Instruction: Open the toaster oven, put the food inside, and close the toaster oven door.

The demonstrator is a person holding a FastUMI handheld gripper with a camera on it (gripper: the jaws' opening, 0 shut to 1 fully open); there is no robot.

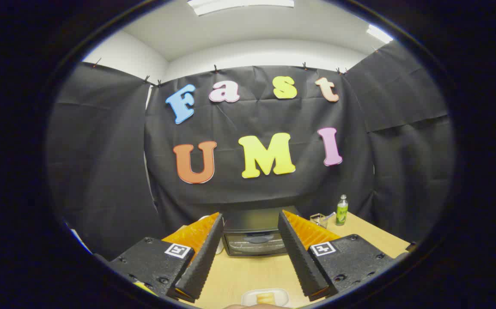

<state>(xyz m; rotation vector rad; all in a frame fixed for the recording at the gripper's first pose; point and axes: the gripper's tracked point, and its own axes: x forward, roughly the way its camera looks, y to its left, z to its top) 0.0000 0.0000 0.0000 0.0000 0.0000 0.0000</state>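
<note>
Far across the counter (248,270), framed between the two fingers, sits the toaster oven (254,236), a dark box with a glass door that looks closed; it should be heavy and rigid enough to stay put, and the place to take hold is probably the handle along the door's upper edge, though that is too small to make out clearly. Near, just below the fingers, the food (266,297) rests in a small pale dish (248,296); it looks light, possibly soft, best pinched gently across its sides. The tongs (251,221) stand wide, holding nothing. To the far right are a small clear container (317,219) and a green bottle (342,210).
</note>
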